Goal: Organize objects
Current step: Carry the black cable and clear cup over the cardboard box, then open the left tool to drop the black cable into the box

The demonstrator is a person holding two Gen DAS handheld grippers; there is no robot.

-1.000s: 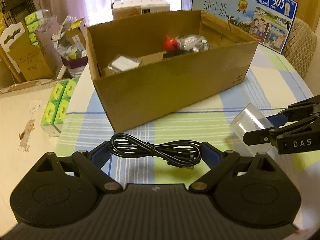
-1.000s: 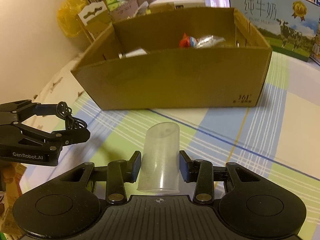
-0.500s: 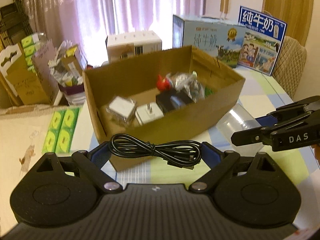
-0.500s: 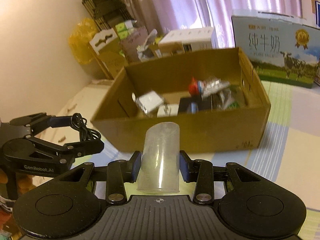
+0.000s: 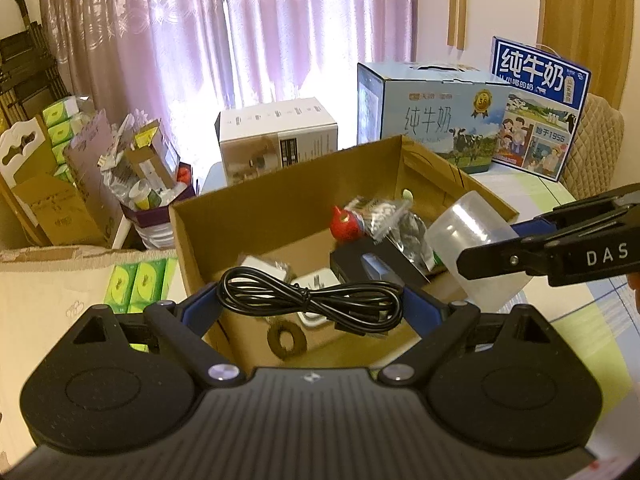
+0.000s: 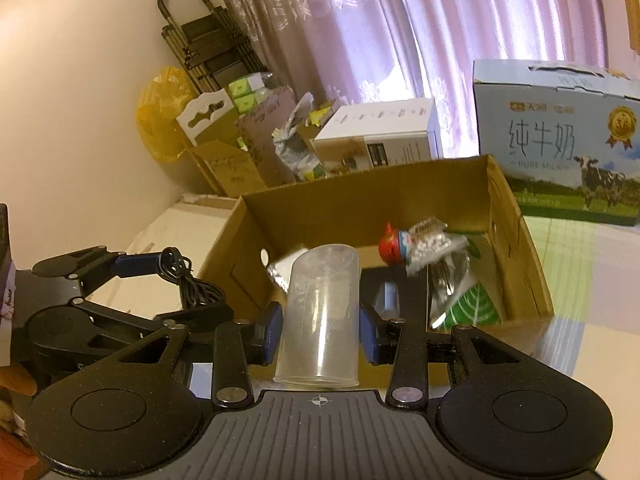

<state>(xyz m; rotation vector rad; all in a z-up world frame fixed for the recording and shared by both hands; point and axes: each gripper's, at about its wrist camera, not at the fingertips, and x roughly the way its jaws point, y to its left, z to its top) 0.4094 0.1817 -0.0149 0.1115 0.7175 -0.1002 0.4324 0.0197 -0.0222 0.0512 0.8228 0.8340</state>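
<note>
My left gripper [image 5: 312, 300] is shut on a coiled black cable [image 5: 308, 300] and holds it over the near wall of the open cardboard box [image 5: 288, 200]. My right gripper [image 6: 320, 330] is shut on a clear plastic cup [image 6: 320, 320], held above the box's near edge. In the left wrist view the cup [image 5: 472, 240] and right gripper [image 5: 560, 248] hang over the box's right end. In the right wrist view the left gripper [image 6: 120, 280] with the cable [image 6: 188, 280] is at the left. The box holds a red toy [image 5: 346, 226], foil packets, white plugs and a black item.
Two milk cartons [image 5: 436, 120] and a white box [image 5: 276, 140] stand behind the cardboard box. Green tissue packs [image 5: 140, 284] lie to the left. Bags and boxes crowd the far left. A striped tablecloth [image 6: 592, 280] lies to the right.
Both grippers have risen and moved forward from the tabletop to above the box's near edge, carrying the cable and the cup. The box's inside now shows from above.
</note>
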